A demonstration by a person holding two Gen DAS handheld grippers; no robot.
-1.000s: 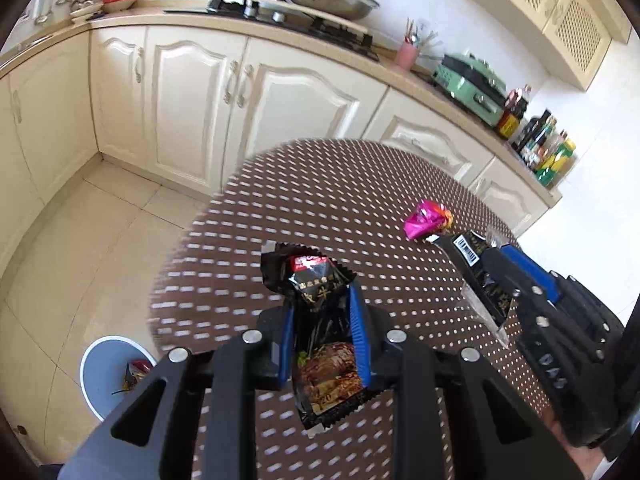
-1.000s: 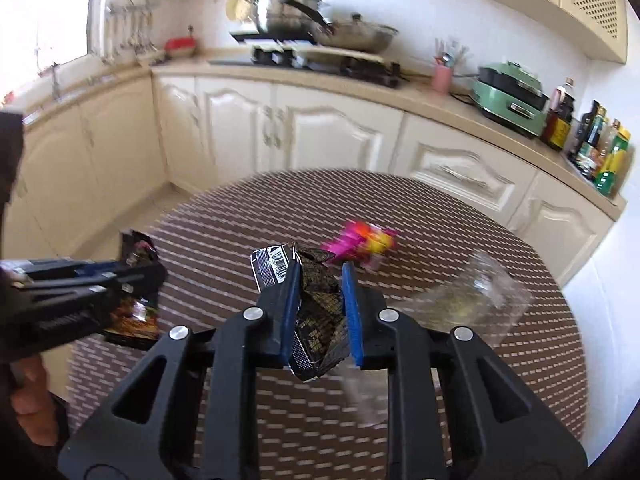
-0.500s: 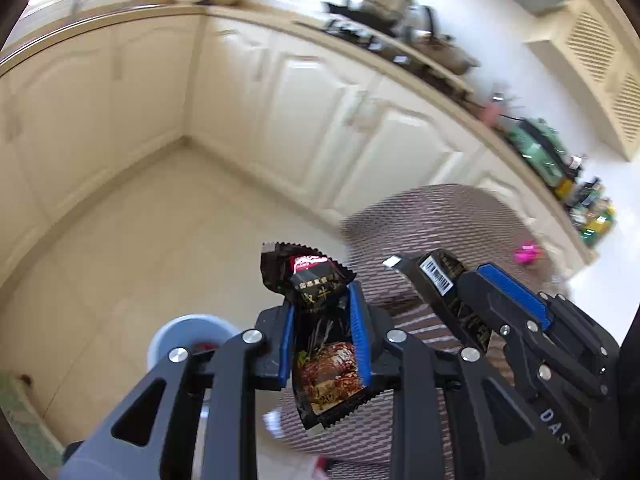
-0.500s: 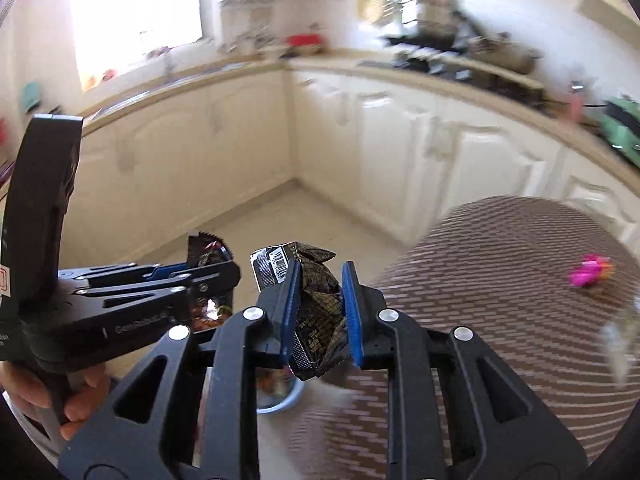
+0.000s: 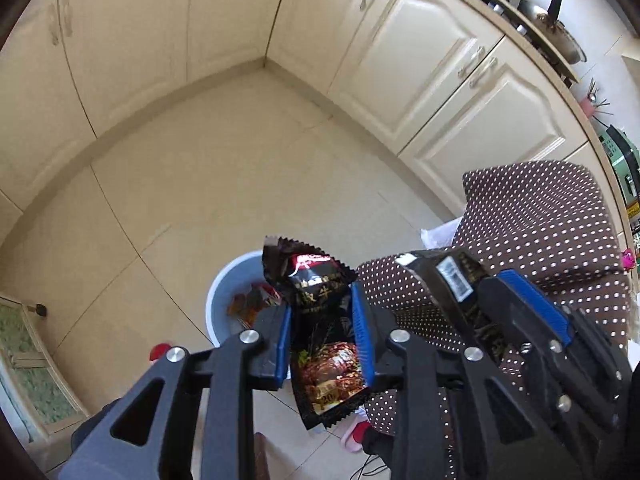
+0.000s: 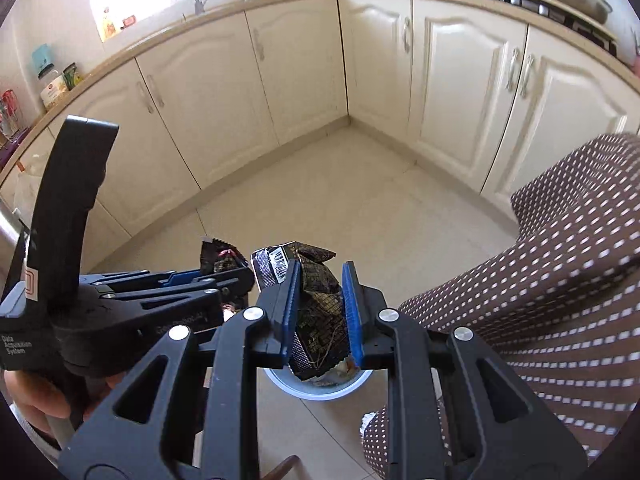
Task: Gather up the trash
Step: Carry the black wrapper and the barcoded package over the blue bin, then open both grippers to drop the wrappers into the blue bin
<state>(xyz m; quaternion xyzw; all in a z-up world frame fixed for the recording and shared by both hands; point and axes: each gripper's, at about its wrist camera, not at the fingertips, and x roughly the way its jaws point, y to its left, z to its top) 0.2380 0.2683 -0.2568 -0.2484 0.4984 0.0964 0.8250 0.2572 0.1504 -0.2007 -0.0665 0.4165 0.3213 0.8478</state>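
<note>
Above the tiled floor, the left gripper (image 5: 323, 334) clamps a black snack wrapper (image 5: 320, 320) over a pale blue trash bin (image 5: 232, 292) holding scraps. Just beside it, the right gripper (image 6: 320, 312) pinches a crumpled dark wrapper (image 6: 316, 304) above the same bin, near the desk's polka-dot tablecloth (image 6: 560, 280).

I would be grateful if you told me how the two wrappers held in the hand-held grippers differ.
The left wrapper is fairly flat, with red lettering and a food photo; the right wrapper is crumpled, with a gold grid pattern and a barcode. The left wrapper sticks out well past the left hand-held gripper; the right one bunches within the right hand-held gripper. Both are black, clamped, above the bin.
</note>
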